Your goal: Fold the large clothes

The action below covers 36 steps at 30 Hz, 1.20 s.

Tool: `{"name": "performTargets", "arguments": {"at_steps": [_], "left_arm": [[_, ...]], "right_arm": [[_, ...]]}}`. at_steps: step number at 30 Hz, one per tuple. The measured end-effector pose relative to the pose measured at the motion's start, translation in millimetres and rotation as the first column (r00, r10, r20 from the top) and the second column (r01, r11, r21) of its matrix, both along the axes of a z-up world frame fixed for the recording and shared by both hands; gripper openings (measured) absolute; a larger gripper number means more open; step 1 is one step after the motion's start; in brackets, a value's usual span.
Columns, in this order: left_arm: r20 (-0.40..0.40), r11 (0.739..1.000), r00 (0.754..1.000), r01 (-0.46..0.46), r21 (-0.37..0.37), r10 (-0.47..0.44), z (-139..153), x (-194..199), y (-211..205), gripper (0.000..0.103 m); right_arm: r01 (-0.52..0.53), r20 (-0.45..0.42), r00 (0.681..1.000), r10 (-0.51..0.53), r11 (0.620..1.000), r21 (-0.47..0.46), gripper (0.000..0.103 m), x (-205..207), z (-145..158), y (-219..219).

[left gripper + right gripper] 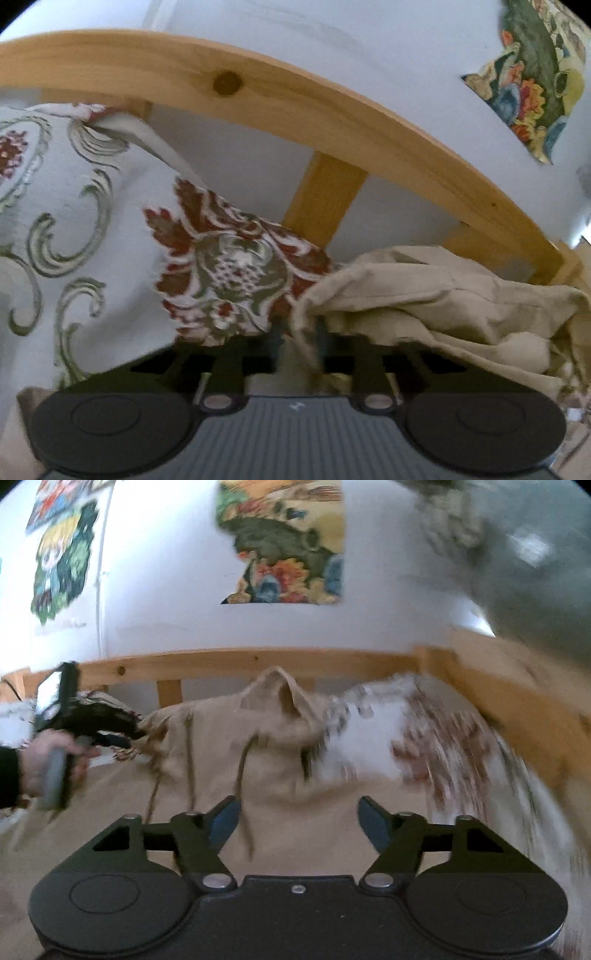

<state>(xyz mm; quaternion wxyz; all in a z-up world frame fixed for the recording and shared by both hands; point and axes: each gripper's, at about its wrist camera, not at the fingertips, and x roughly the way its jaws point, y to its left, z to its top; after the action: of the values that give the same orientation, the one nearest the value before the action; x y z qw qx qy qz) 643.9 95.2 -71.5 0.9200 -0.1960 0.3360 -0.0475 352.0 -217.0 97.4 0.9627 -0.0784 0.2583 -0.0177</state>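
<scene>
The left tongs [301, 345] are pinching a gathered edge of the beige garment [443, 306], their fingers closed tight on a bunched ridge of cloth. The right tongs [297, 821] are hanging open above the same garment [221, 775], with nothing between the blue-padded fingers [373, 821]. The garment is lying crumpled on the bed, against the patterned bedspread [92, 221] and close to the pine bed rail [332, 122].

To do this step well, the right tongs probably need to be taking a matching corner or hem on the opposite side, so that the cloth can be lifted and pulled taut between the two grips before it is laid flat. The left grip looks to be holding several layers at once; a bite on a single edge would likely be spreading the garment more cleanly. The dangling drawstrings [242, 771] could be snagging in the fingers, so they are best kept clear.

The garment is looking like a soft, matte woven cotton, heavily creased, with a peaked fold [275, 686] standing up near the rail. The bedspread is a pale fabric carrying raised red and olive floral scrolls. The rail is smooth, knotty, light wood. A person's hand [48, 760] is gripping the left tool's handle.
</scene>
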Motion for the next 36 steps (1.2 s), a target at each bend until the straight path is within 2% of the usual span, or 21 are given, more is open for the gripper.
{"name": "performTargets", "arguments": {"at_steps": [3,5,7,8,9,10,11,13,14,16,17,19,21,23,28,36], "left_arm": [[0.055,0.999,0.998,0.022,0.046,-0.025,5,-9,-6,0.003],[0.118,0.998,0.993,0.017,0.068,-0.025,9,-21,-6,0.003],[0.157,0.997,0.987,0.017,0.077,-0.029,14,-32,-4,0.002],[0.181,0.994,0.983,0.017,0.106,-0.036,16,-37,-5,0.002],[0.202,0.992,0.978,0.016,0.124,-0.041,19,-42,-6,0.002],[0.213,0.991,0.976,0.016,0.132,-0.044,21,-45,-5,0.002],[0.220,0.991,0.975,0.008,0.136,-0.038,23,-50,-4,0.002],[0.218,0.996,0.976,-0.025,0.091,0.005,26,-59,2,0.002],[0.194,0.998,0.980,-0.048,0.033,0.041,24,-62,9,0.002],[0.143,0.994,0.986,-0.075,-0.075,0.086,18,-67,22,0.002],[0.136,0.992,0.988,-0.060,-0.111,0.075,15,-70,26,0.002],[0.151,0.995,0.986,-0.054,-0.089,0.067,14,-78,25,0.002],[0.168,0.996,0.984,-0.045,-0.078,0.058,12,-86,26,0.002],[0.199,0.999,0.980,-0.010,-0.050,0.020,10,-94,26,0.002],[0.250,0.996,0.965,0.072,0.047,-0.081,9,-127,26,0.002],[0.203,0.983,0.964,0.155,0.094,-0.171,1,-161,32,0.006]], "right_arm": [[0.007,-0.016,1.000,-0.008,0.995,-0.096,0.053,66,8,6],[0.005,0.005,1.000,-0.005,0.990,-0.140,0.053,102,9,13],[0.003,-0.015,1.000,-0.006,0.982,-0.186,0.053,133,4,21],[0.005,-0.033,0.999,-0.012,0.979,-0.205,0.046,147,0,24],[0.011,-0.041,0.999,-0.021,0.975,-0.222,0.022,157,-3,26],[0.017,-0.040,0.999,-0.028,0.969,-0.245,0.005,160,-5,29],[0.028,-0.016,0.999,-0.034,0.962,-0.270,0.002,159,-6,31],[0.058,0.085,0.996,-0.033,0.948,-0.313,0.002,142,-8,33],[0.090,0.149,0.988,-0.042,0.940,-0.329,0.001,128,-9,31],[0.151,0.239,0.968,-0.079,0.943,-0.297,0.001,98,-12,17],[0.168,0.264,0.960,-0.090,0.942,-0.290,0.001,85,-15,10],[0.152,0.300,0.953,-0.046,0.928,-0.340,0.001,55,-28,5],[0.125,0.297,0.955,0.003,0.903,-0.410,0.001,30,-45,6],[0.116,0.292,0.956,0.017,0.894,-0.433,0.001,12,-56,4],[0.116,0.299,0.954,0.013,0.905,-0.410,0.001,-26,-62,9],[0.086,0.280,0.960,0.028,0.918,-0.388,0.003,-51,-63,14]]}}
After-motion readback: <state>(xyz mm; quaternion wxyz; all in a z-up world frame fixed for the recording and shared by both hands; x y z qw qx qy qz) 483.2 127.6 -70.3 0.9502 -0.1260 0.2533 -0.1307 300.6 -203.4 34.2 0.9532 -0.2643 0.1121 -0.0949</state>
